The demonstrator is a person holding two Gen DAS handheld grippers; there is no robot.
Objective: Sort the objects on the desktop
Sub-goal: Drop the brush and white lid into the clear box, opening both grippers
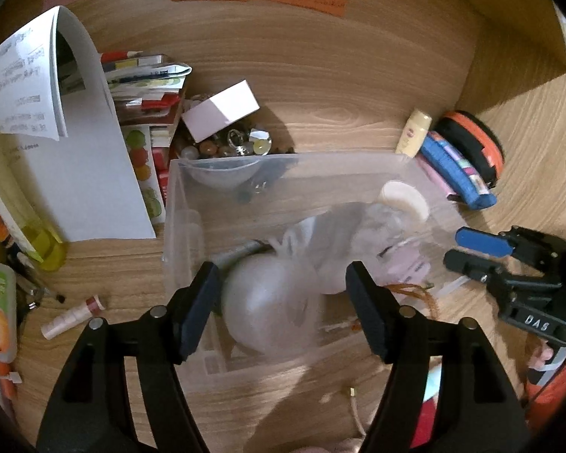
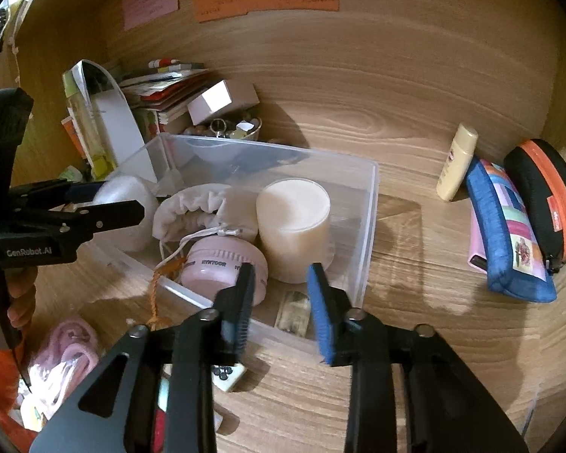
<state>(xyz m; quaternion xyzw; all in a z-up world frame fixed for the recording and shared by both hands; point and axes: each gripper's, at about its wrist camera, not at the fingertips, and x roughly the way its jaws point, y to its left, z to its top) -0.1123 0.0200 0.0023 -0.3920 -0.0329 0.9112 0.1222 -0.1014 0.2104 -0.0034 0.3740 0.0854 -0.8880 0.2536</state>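
**Clear bin on the bench, both tongs spread above it**

Clear plastic bin sits on the wooden bench, near the middle, with clutter around it. Inside it stand a cream cylinder, a pink round jar, a grey drawstring pouch and a white ball.

Left tongs hang over the bin's near end with their jaws spread wide; the white ball lies between and below the fingers, blurred, and contact cannot be told. Right tongs hover at the bin's front wall, jaws apart, pinching nothing; the blue pads face each other just over the rim.

Beside the bin to the right lie a pale yellow tube, a blue patchwork pouch and a black-and-orange zip case. Behind it sit a white box on a dish of trinkets and a stack of booklets.
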